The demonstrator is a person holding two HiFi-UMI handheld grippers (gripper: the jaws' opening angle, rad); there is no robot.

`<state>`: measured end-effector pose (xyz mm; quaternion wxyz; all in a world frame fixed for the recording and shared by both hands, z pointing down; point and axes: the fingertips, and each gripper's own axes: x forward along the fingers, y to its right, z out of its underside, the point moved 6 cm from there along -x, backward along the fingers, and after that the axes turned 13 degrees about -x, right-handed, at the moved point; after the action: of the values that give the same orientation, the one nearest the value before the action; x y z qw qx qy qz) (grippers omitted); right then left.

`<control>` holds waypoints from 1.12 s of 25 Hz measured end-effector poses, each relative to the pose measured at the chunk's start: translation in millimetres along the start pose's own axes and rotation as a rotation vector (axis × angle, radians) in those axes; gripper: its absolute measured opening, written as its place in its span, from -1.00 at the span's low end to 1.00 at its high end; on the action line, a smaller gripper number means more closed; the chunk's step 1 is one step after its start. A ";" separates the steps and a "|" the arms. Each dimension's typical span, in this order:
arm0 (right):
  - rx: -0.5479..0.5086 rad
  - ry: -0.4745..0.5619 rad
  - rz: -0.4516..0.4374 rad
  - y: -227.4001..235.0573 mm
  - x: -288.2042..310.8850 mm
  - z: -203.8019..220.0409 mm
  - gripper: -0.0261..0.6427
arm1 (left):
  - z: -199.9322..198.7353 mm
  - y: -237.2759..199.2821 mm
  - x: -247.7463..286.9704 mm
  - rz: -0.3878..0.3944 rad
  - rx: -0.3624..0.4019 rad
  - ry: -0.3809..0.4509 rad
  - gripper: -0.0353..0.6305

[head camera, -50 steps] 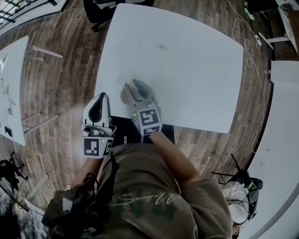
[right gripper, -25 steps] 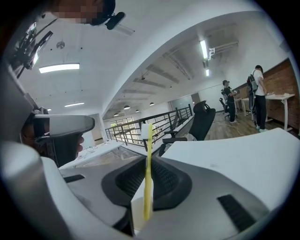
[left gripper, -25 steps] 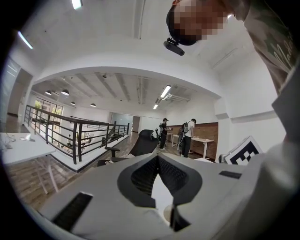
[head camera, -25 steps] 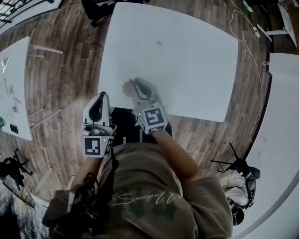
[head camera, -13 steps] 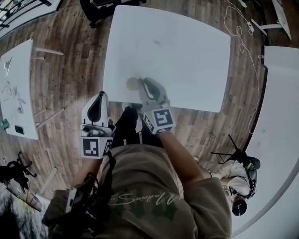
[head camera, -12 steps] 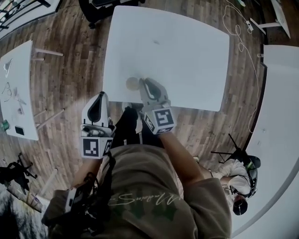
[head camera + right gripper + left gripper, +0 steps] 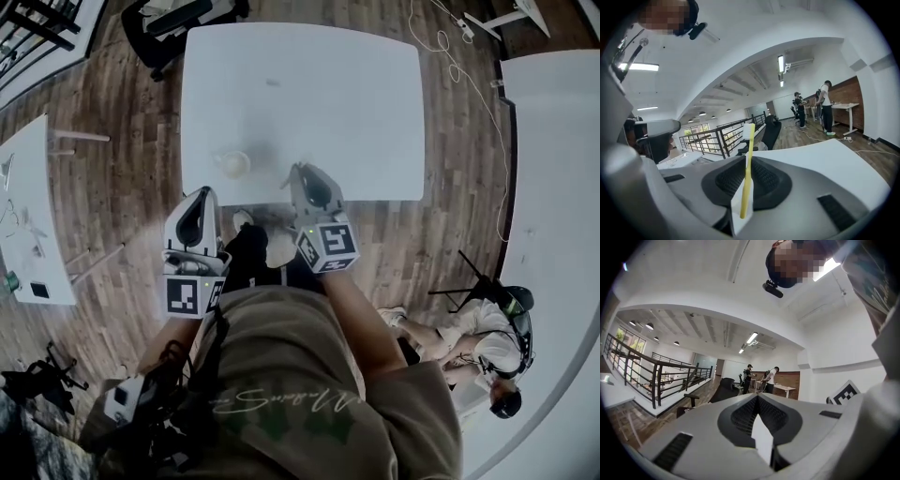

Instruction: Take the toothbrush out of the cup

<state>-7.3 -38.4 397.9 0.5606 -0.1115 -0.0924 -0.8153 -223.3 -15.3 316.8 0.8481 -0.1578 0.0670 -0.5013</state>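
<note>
A small pale cup point(image 7: 232, 164) stands near the front edge of the white table point(image 7: 356, 103). My right gripper point(image 7: 303, 175) hangs to the right of the cup, apart from it, at the table's edge. In the right gripper view it point(image 7: 746, 190) is shut on a yellow toothbrush point(image 7: 747, 173), which stands upright between the jaws with its white head on top. My left gripper point(image 7: 200, 199) is off the table's front left corner, over the wooden floor. Its jaws point(image 7: 761, 430) are together with nothing between them.
Other white tables stand at the left point(image 7: 28, 216) and right point(image 7: 553, 187). A dark office chair point(image 7: 173, 19) sits beyond the table, and cables point(image 7: 441, 28) trail on the floor. A seated person point(image 7: 487, 337) is at the lower right. A black railing point(image 7: 651, 380) runs on the left.
My right gripper has pulled away from the cup toward the right, taking the toothbrush with it; the cup now stands alone. The left gripper has kept its place in the view.
</note>
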 end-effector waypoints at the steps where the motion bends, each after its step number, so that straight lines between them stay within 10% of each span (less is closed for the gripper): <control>1: 0.006 0.002 0.008 9.1 -7.6 2.8 -0.83 | 3.0 8.3 3.9 0.008 0.013 0.001 -0.86; 19: -0.049 -0.047 -0.147 215.3 -131.5 62.7 -0.83 | 90.2 240.5 78.1 -0.121 0.059 0.028 -0.86; 28: -0.014 -0.096 -0.115 261.0 -133.3 103.0 -0.83 | 112.9 267.5 108.4 -0.103 0.075 -0.003 -0.86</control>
<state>291.0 16.6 465.2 0.5071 -0.1487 -0.1197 -0.8405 82.2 32.5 338.3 0.8265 -0.1301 0.0386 -0.5463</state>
